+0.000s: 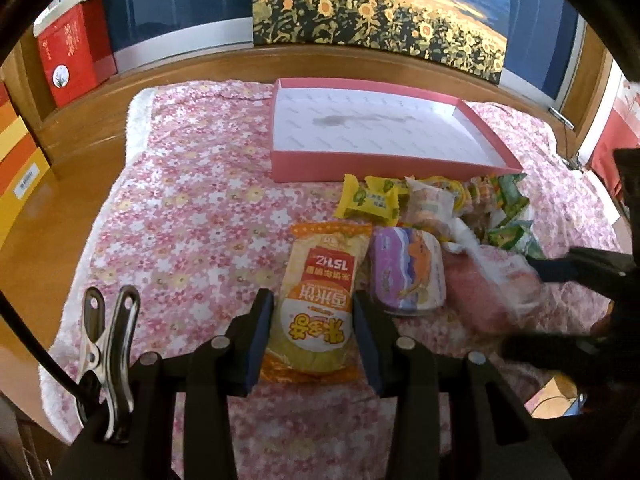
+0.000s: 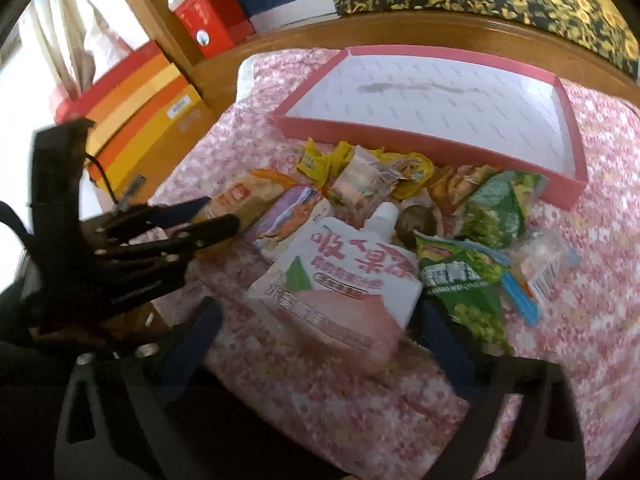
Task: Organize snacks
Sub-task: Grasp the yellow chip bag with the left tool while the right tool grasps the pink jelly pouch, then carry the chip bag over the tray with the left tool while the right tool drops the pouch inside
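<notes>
Both tongs hang over a heap of snacks on a pink flowered cloth. Left gripper is clenched on an orange-and-yellow rice cracker pack, its dark blue pads pressing the pack's two long sides near the lower end while the pack lies flat on the cloth. Right gripper stands released, jaws wide, with a white-and-pink jelly pouch lying between them; the pads sit clear of the pouch on either side, and this view is blurred. Just right of the cracker pack lies a purple-and-white packet, touching it or nearly so. Behind these, yellow wrapped sweets and a clear wrapped snack sit near the front wall of a shallow pink tray, whose white floor bears only a grey smear. Green pea packets lie to the right of the pouch, one beside the right pad, another nearer the tray. A small clear bag with a blue edge rests at the heap's right rim. Beyond the cloth runs a wooden ledge, with a red box and orange-yellow boxes at the left and a sunflower painting leaning behind the tray.
</notes>
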`<state>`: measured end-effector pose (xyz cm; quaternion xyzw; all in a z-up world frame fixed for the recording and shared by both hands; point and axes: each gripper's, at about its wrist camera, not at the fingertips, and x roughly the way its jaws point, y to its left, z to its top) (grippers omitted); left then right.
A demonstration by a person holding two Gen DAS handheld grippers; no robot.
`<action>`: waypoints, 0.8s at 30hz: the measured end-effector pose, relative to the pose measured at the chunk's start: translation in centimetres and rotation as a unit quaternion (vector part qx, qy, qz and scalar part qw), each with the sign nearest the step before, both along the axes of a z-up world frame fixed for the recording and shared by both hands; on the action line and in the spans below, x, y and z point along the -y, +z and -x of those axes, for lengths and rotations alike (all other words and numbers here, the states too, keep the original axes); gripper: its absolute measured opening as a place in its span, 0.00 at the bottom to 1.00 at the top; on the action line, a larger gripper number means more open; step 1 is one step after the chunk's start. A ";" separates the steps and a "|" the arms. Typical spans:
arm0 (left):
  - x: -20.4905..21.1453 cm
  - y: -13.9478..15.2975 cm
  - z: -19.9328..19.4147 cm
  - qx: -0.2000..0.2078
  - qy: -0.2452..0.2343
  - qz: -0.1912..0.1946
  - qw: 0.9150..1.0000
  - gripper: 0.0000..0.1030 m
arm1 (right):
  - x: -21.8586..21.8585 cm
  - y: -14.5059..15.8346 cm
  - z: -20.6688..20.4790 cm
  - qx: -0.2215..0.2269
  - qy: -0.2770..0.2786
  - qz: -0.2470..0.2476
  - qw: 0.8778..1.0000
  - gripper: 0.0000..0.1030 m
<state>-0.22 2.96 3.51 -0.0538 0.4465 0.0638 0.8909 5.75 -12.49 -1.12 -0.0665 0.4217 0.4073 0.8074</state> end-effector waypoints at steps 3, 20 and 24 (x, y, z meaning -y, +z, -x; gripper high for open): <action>0.1 0.5 0.5 0.002 0.000 -0.007 1.000 0.40 | 0.1 -0.1 -0.3 -0.006 -0.001 -0.002 1.000 0.65; 3.1 9.2 0.4 0.040 -0.008 -0.069 0.997 0.40 | 4.7 5.5 2.6 0.077 0.029 -0.082 0.993 0.62; 4.2 10.5 -0.4 0.057 -0.026 -0.074 0.995 0.40 | 6.4 6.8 2.3 0.096 -0.002 -0.089 0.991 0.62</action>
